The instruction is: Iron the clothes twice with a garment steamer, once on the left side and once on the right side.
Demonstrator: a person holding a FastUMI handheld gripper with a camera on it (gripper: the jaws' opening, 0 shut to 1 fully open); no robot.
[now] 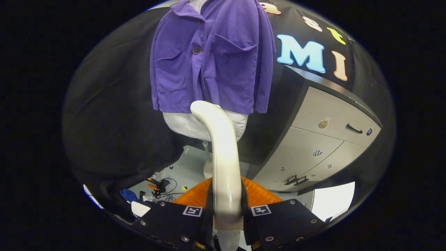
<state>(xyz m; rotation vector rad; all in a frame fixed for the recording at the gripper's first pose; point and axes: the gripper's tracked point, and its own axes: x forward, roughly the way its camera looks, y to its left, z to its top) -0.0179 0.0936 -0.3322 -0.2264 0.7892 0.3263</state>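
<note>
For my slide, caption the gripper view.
Gripper shut on steamer, its head near the hem of a purple shirt on a mannequin.

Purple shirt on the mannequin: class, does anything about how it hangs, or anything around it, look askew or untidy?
The purple shirt hangs unevenly: only its top button looks fastened, and the front panels part lower down, baring the white mannequin. Loose cables and small items clutter the floor below. The steamer itself sits straight, with the fingers shut on it.
</note>
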